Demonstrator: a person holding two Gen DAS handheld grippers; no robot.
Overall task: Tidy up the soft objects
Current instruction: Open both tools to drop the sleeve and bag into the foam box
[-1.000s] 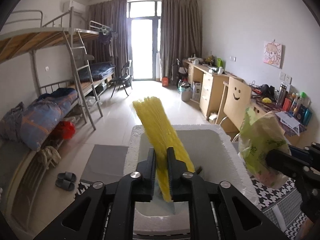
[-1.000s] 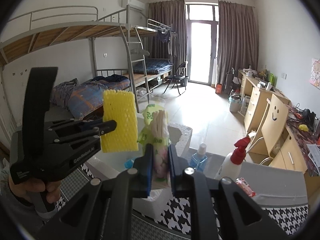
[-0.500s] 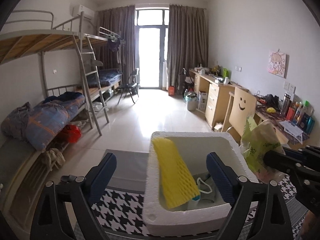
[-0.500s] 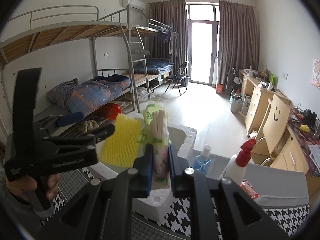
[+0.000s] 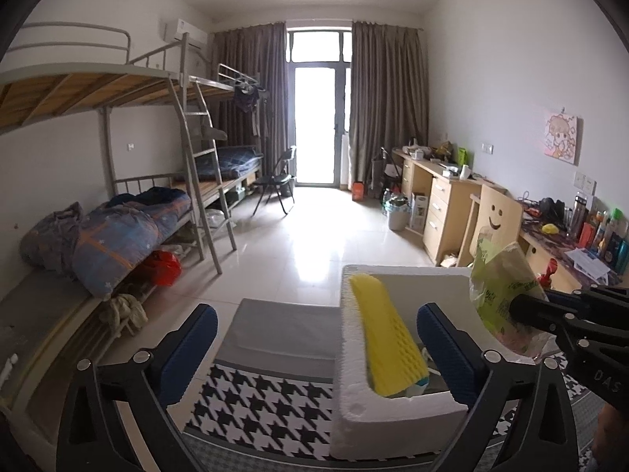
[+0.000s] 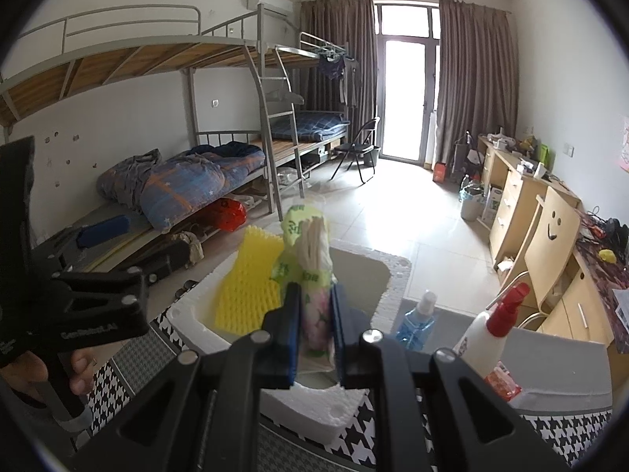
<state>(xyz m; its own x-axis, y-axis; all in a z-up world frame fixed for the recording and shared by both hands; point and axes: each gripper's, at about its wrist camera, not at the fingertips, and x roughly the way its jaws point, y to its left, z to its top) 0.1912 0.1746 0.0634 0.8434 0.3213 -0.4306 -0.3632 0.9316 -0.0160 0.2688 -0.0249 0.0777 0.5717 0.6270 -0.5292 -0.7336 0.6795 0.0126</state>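
The yellow foam pad (image 5: 387, 344) already leans inside the white foam box (image 5: 355, 377) — left claw (image 5: 316, 344) opening, nothing between its jaws. Right claw (image 6: 312, 324) clamps the tissue pack (image 6: 310, 259) above the box — not yet stowed.

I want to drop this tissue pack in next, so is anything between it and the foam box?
Nothing visible blocks it. The right gripper holds the tissue pack just over the foam box, whose top is open. The yellow foam net leans against the box's left wall, leaving room beside it, and the left gripper's jaws are opening, empty.
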